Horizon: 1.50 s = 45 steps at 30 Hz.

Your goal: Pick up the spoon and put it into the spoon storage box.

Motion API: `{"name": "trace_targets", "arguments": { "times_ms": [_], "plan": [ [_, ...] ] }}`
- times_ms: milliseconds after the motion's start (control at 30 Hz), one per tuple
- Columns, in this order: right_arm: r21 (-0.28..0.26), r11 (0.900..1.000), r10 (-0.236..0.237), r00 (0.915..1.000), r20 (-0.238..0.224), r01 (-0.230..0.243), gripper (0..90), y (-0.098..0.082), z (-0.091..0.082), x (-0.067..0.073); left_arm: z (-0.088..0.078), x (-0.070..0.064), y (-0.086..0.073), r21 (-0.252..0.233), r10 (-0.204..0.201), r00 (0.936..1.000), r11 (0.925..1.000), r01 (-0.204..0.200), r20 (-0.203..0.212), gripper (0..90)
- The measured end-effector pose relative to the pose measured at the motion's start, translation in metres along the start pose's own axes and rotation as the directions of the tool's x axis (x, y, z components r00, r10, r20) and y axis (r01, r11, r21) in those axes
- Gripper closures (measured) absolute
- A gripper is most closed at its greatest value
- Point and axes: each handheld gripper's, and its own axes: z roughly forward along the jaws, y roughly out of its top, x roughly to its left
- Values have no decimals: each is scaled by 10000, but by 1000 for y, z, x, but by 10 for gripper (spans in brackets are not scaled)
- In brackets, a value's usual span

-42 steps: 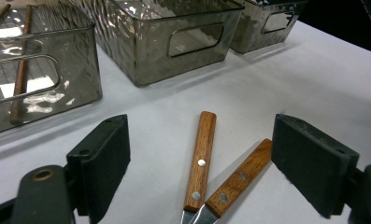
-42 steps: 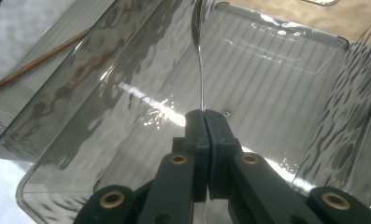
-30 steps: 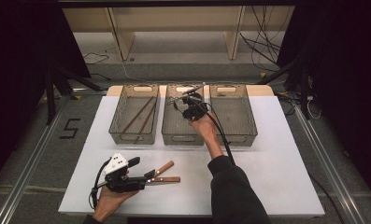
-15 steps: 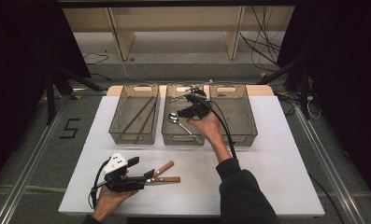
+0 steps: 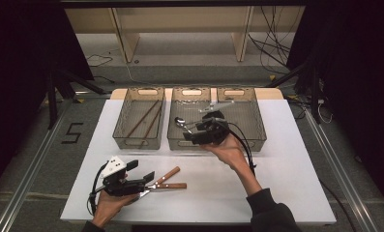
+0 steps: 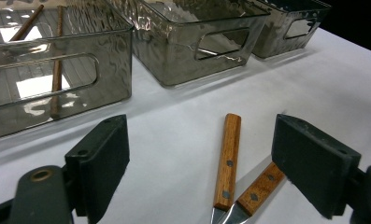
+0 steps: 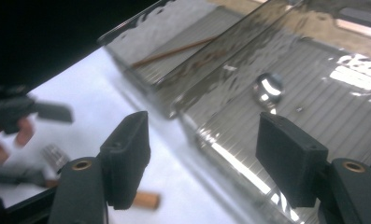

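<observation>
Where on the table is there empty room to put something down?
The white table is bare right of the right hand, down to the near edge. A smaller bare patch lies left of the left basket. It is crowded by the two wooden-handled knives and the left gripper.

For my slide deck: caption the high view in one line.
Right gripper open above the middle bin holding a spoon; left gripper by two wooden-handled knives.

two knives [image 6: 230, 158]: wooden handles, warm brown, riveted, satin; metal blades. bins [image 6: 192, 42]: smoky clear plastic, rippled, glossy. spoon [image 7: 268, 87]: polished metal, mirror-bright. sticks [image 5: 143, 118]: brown wood. table [image 5: 276, 179]: white, matt, smooth. gripper pads [image 6: 106, 154]: black, matt.
</observation>
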Motion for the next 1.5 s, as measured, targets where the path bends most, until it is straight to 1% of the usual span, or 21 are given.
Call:
{"name": "trace_targets", "arguments": {
  "times_ms": [33,167,233,367,433,533,600,667,733,800,900,1000,1100,1267,1333,1367,1400,1433,1500],
  "plan": [
    [-12,9999,-126,9999,-81,126,344,-4,-2,3,0,1,0,-17,22,10000,10000,-22,-23,190],
    [-70,9988,-497,9975,-511,494,335,-19,-6,16,-2,3,0,-145,-98,9999,9998,97,-89,190],
    [-1,9972,-750,9937,-834,752,334,-25,-7,23,-3,5,0,-129,-77,9999,9999,76,-99,190],
    [19,9919,-1258,9845,-1223,1269,328,-39,-6,38,-3,8,-1,-210,-310,9994,9993,308,-129,190],
    [33,9878,-1540,9799,-1270,1557,323,-46,-6,44,-3,8,-1,-195,-301,9994,9994,298,-144,190],
    [-56,9860,-1658,9755,-1444,1668,322,-56,-6,51,-2,8,-1,-149,-261,9995,9996,259,-172,190],
    [72,9833,-1788,9720,-1525,1820,319,-59,-4,56,-2,9,-1,-187,-306,9994,9994,303,-173,190],
    [76,9791,-1998,9677,-1538,2034,318,-61,-2,61,-2,9,-1,-194,-364,9991,9992,360,-202,190],
    [126,9768,-2085,9626,-1728,2138,311,-63,1,65,-2,9,-1,-210,-396,9990,9990,391,-209,189],
    [220,9715,-2284,9570,-1790,2359,308,-65,4,70,-2,9,0,-259,-413,9989,9988,407,-237,188],
    [323,9657,-2466,9492,-1954,2576,308,-68,8,74,-2,9,0,-266,-412,9988,9988,405,-257,187],
    [467,9615,-2557,9441,-2079,2707,308,-71,11,77,-2,9,0,-272,-381,9989,9989,374,-261,185],
    [522,9608,-2555,9427,-2145,2723,308,-73,14,80,-3,10,0,-332,-438,9986,9985,429,-284,184],
    [615,9553,-2689,9363,-2260,2892,303,-75,19,85,-3,11,0,-378,-473,9984,9982,462,-305,183],
    [659,9525,-2748,9323,-2352,2974,296,-76,21,86,-3,10,0,-364,-451,9986,9984,441,-293,182],
    [687,9529,-2724,9331,-2347,2954,294,-77,22,87,-3,10,0,-369,-456,9985,9983,445,-289,181],
    [687,9513,-2766,9307,-2393,3004,291,-78,23,87,-3,10,0,-367,-475,9985,9982,465,-281,181],
    [724,9525,-2712,9323,-2392,2957,287,-78,24,88,-3,10,0,-372,-483,9984,9982,472,-284,181],
    [763,9507,-2750,9307,-2411,3007,280,-79,26,90,-4,10,0,-370,-461,9985,9983,451,-290,180]
  ]
}}
